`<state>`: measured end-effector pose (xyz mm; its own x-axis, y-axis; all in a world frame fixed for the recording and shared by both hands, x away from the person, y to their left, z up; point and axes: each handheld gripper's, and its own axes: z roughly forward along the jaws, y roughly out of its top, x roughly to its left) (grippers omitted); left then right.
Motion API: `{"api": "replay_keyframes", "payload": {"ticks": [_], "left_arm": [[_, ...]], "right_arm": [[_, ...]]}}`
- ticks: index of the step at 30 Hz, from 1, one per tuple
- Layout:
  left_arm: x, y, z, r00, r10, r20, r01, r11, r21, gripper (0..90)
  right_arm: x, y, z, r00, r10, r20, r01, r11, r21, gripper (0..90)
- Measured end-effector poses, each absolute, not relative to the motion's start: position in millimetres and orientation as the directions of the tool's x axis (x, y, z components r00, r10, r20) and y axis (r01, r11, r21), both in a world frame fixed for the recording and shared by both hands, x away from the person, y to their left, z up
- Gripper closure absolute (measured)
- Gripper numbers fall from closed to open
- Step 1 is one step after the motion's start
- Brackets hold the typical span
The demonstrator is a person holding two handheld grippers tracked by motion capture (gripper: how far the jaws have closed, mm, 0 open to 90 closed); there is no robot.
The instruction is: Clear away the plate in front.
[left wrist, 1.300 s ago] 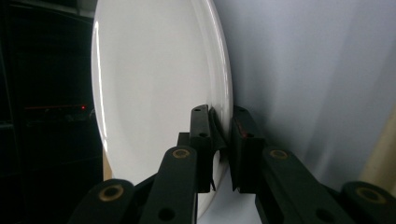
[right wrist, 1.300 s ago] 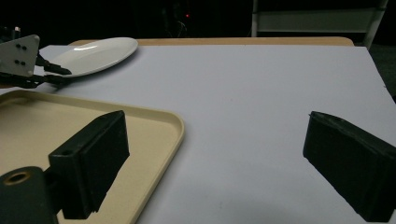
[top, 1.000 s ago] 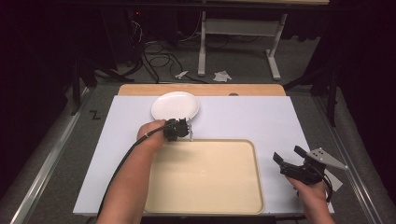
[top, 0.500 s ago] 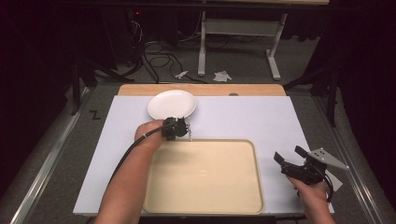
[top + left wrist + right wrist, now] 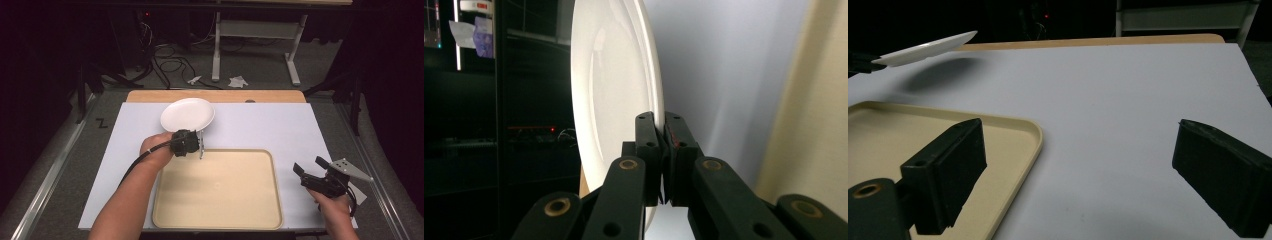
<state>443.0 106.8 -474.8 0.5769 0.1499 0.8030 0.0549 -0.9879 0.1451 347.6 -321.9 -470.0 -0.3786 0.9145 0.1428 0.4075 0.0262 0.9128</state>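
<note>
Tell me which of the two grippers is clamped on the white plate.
The left gripper: its jaws pinch the white plate's rim, holding it off the table. The right gripper stands open beside the tray, holding nothing.

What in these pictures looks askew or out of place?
The white plate is off the table, tilted, its rim pinched in the left gripper; its shadow falls on the white mat below. The tray lies flat.

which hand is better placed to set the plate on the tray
Left. The left gripper is shut on the white plate rim, lifted beside the beige tray. The right gripper hangs open and empty past the tray's right edge.
</note>
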Motion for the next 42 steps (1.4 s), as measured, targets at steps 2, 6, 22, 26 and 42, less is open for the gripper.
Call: {"api": "replay_keyframes", "payload": {"ticks": [2, 6, 22, 26, 42], "left_arm": [[434, 109, -473, 0.576, 0.139, 0.806, 0.042, -0.989, 0.140, 86.8], [419, 114, -469, 0.571, 0.145, 0.808, 0.026, -0.987, 0.158, 86.9], [363, 126, -471, 0.545, 0.122, 0.829, -0.039, -0.985, 0.170, 86.9], [347, 130, -477, 0.523, 0.169, 0.835, -0.044, -0.973, 0.225, 86.9], [302, 125, -471, 0.492, 0.128, 0.861, -0.155, -0.960, 0.231, 86.9]], "right_arm": [[347, -321, -470, -0.380, 0.914, 0.140, 0.411, 0.031, 0.911, 7.7], [347, -320, -470, -0.380, 0.915, 0.133, 0.408, 0.037, 0.912, 7.8], [343, -319, -470, -0.379, 0.918, 0.118, 0.406, 0.050, 0.913, 8.3], [342, -317, -470, -0.385, 0.917, 0.103, 0.397, 0.063, 0.916, 8.4], [343, -316, -471, -0.387, 0.918, 0.088, 0.399, 0.080, 0.913, 8.5]]}}
